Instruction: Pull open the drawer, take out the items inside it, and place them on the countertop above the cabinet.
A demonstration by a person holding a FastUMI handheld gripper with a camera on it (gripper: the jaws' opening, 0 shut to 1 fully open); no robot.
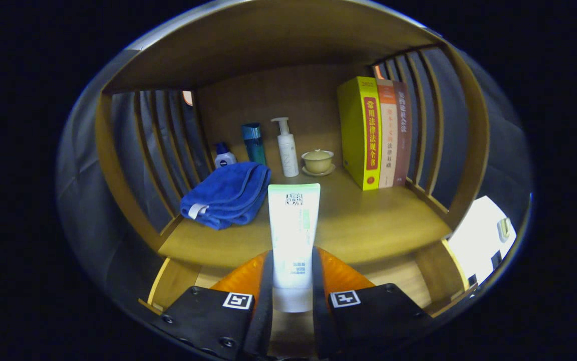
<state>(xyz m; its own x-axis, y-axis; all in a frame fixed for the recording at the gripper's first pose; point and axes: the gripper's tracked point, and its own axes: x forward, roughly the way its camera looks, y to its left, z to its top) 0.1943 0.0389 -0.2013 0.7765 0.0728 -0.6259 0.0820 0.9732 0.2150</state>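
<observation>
My gripper [292, 273] is shut on a white and green tube [293, 225], which stands up between the two orange fingers [241, 278] and reaches ahead of them. The tube hangs over the front of the wooden countertop [369, 220]. Below the fingers, part of the open drawer's wooden edge [168, 286] shows.
On the countertop lie a folded blue towel [228, 193], a small blue-capped bottle [224, 155], a teal bottle [254, 143], a white pump bottle [287, 148], a lidded cup on a saucer [317, 161] and upright books [376, 133]. Slatted wooden sides [168, 140] close both ends.
</observation>
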